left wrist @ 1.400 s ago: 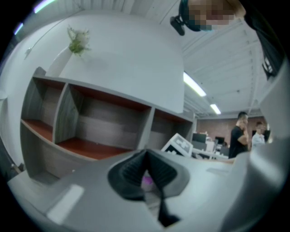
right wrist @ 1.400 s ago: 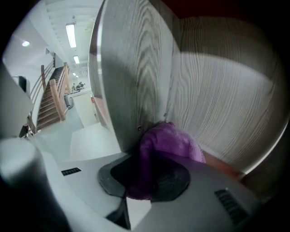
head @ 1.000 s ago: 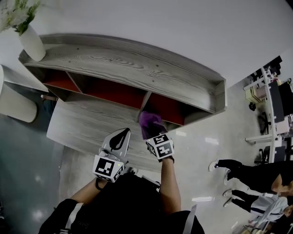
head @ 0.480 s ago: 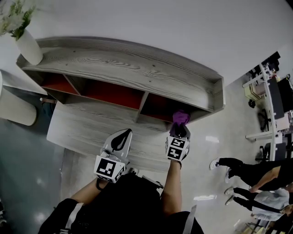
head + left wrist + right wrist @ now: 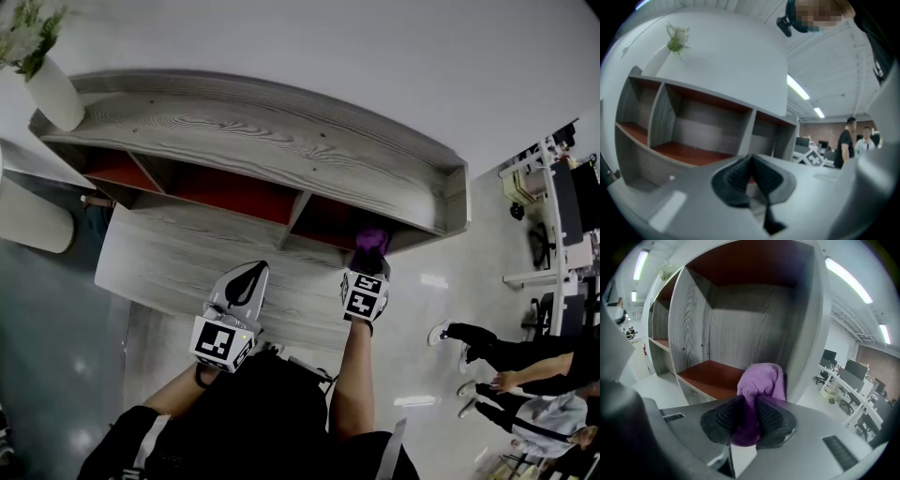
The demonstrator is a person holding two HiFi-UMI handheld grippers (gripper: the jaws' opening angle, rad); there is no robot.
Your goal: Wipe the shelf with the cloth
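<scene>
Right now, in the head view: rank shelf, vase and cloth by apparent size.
1. shelf
2. vase, on the shelf's top
3. cloth, partly covered by the right claw, so it probably looks smaller than it is

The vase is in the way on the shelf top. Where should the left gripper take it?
Grip the vase on its upper body, below the flowers, where it looks narrower. It stands upright at the left end of the shelf, wall behind, so come level from the front. The left gripper is shut: open first.
</scene>
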